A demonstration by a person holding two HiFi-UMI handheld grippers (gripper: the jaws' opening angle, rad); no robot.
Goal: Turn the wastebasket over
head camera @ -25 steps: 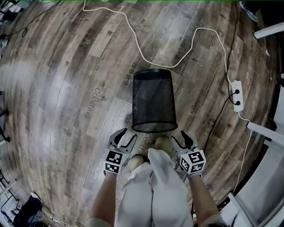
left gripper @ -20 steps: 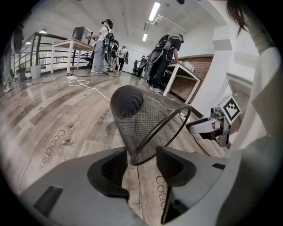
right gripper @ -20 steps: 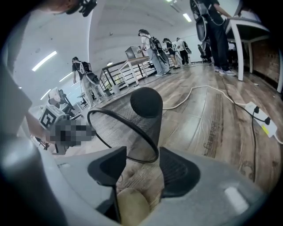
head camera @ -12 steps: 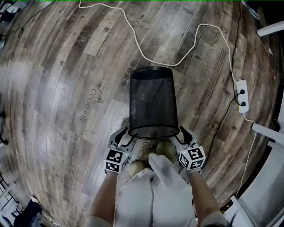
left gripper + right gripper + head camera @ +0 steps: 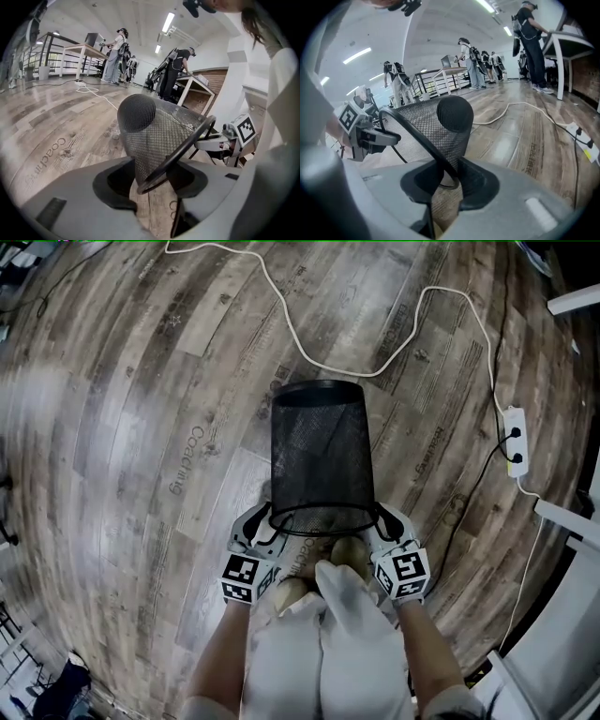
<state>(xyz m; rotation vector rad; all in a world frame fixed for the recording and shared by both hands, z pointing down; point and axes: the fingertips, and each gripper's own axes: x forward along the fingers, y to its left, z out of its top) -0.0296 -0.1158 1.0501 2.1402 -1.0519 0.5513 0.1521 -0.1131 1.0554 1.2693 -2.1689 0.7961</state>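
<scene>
Where our two grippers meet the one wastebasket ahead, left gripper and right gripper each clamp its near rim, the right's jaws just closed; earlier both gaped short of it.

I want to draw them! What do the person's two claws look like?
The left claw and right claw are light grey plastic, each with two curved prongs, black inside. Behind each sits a white cube with black square markers. No sleeves cover the forearms.
</scene>
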